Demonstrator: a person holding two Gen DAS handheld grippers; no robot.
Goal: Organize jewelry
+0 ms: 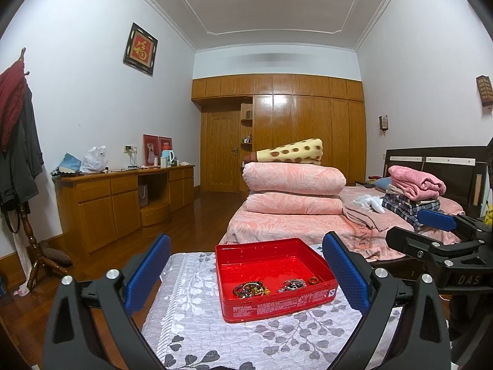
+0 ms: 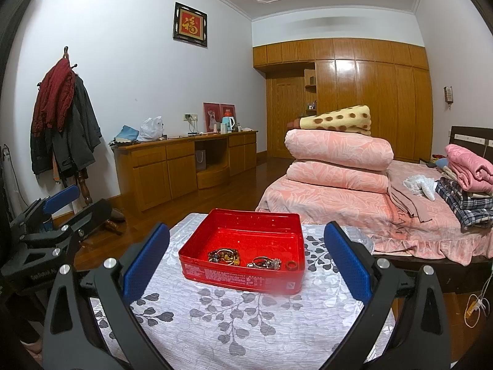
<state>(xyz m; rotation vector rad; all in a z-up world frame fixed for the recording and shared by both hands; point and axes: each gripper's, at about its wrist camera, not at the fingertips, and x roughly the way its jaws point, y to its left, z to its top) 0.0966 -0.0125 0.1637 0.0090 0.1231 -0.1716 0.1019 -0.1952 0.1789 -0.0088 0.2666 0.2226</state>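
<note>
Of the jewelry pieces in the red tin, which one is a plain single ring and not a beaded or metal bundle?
The small reddish-brown ring, lying rightmost along the near wall of the red tin. The beaded bracelets and silvery bundle are tangled clusters.

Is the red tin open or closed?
Open. The red tin has no lid on it, and the bead bracelets and small ring inside show from above.

Both tools are showing the same build. The left gripper [image 1: 246, 273] is wearing black angular plastic arms with triangular cut-outs, round silver screw heads at the joints, and long blue pads [image 1: 148, 273] with a fine knobbly texture. The right gripper [image 2: 246, 265] is carrying identical blue pads [image 2: 346, 262] and silver screws. White lettering is showing on each black body, only partly readable.
</note>
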